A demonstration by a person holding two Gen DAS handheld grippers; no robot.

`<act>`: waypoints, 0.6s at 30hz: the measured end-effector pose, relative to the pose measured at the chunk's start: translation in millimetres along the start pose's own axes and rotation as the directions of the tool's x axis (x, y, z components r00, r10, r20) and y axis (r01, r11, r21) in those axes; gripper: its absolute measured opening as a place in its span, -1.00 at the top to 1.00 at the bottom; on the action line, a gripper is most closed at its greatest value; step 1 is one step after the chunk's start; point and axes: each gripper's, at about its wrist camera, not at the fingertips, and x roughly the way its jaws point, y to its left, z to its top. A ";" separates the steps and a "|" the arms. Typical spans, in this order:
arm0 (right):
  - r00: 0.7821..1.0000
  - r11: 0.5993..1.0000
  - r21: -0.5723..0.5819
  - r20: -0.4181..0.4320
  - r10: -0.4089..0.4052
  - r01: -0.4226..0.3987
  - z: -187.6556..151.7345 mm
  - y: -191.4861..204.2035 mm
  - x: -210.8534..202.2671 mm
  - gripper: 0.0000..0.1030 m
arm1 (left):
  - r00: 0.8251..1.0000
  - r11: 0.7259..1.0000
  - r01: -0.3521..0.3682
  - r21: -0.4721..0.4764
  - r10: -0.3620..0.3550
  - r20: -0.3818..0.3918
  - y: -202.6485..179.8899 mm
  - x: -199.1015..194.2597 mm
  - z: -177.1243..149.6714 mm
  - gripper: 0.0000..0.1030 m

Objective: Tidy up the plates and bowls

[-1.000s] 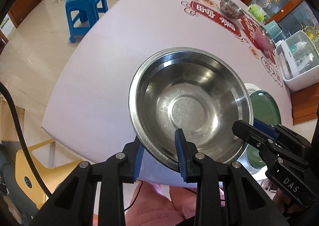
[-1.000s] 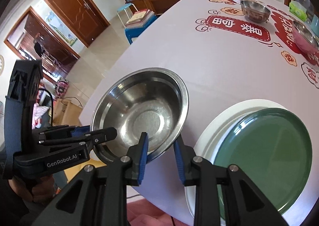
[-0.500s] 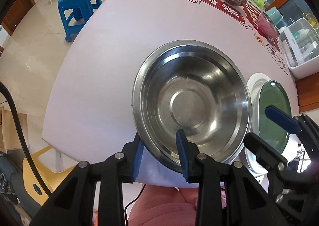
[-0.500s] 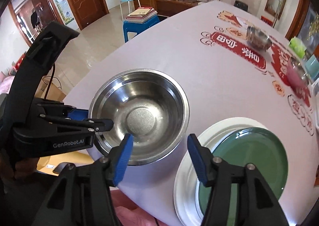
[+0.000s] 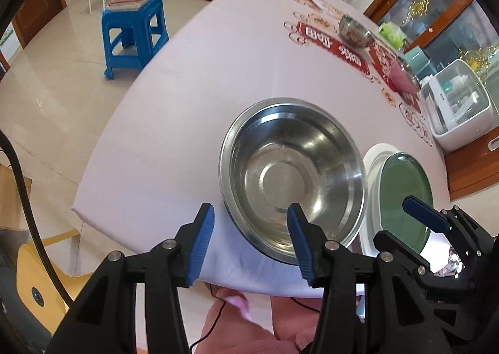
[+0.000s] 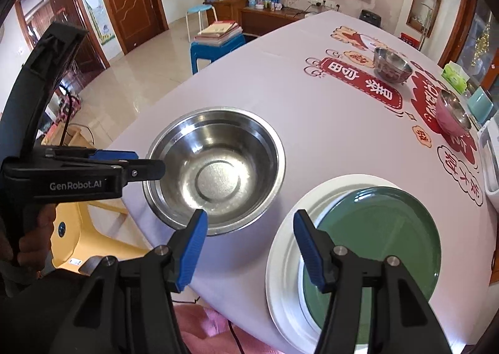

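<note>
A large steel bowl rests near the table's front edge. My left gripper straddles its near-left rim. Its jaws are opening: the right pad hangs over the inside wall, the left pad stands off the outside, and neither presses on the rim. My right gripper is open over bare cloth between the bowl and the plates, with nothing between its fingers. A green plate lies on a larger white plate to the bowl's right. Farther back stand a small steel bowl and a pink bowl.
The table has a pale cloth with red prints. A white lidded container stands at its right edge, a green tissue pack behind it. On the floor are a blue stool with books and a yellow chair.
Both grippers were shut on the big bowl's near rim a second ago. The right let go first and drew back to the right, then the left spread its jaws. The bowl sits on the table.
</note>
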 end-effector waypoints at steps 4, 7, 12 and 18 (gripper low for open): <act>1.000 1.000 0.006 0.026 -0.002 0.001 -4.2 -6.6 -9.2 -0.11 | 1.000 1.000 -0.019 -0.024 0.019 0.009 -4.2 -9.0 -4.7 0.06; 0.999 1.000 0.023 0.036 -0.001 0.000 -7.7 -17.9 -15.2 -0.12 | 1.000 0.999 -0.017 -0.042 0.017 0.005 -10.0 -15.7 -3.1 0.01; 0.999 0.998 0.061 0.030 -0.011 0.010 -14.9 -46.3 -22.9 -0.24 | 1.000 1.000 -0.007 -0.022 0.007 -0.003 -35.4 -26.3 5.3 -0.14; 0.999 0.987 0.156 0.024 -0.033 0.028 -16.0 -105.7 -41.5 -0.24 | 1.000 0.998 -0.014 0.055 0.016 -0.023 -78.4 -35.2 24.1 -0.17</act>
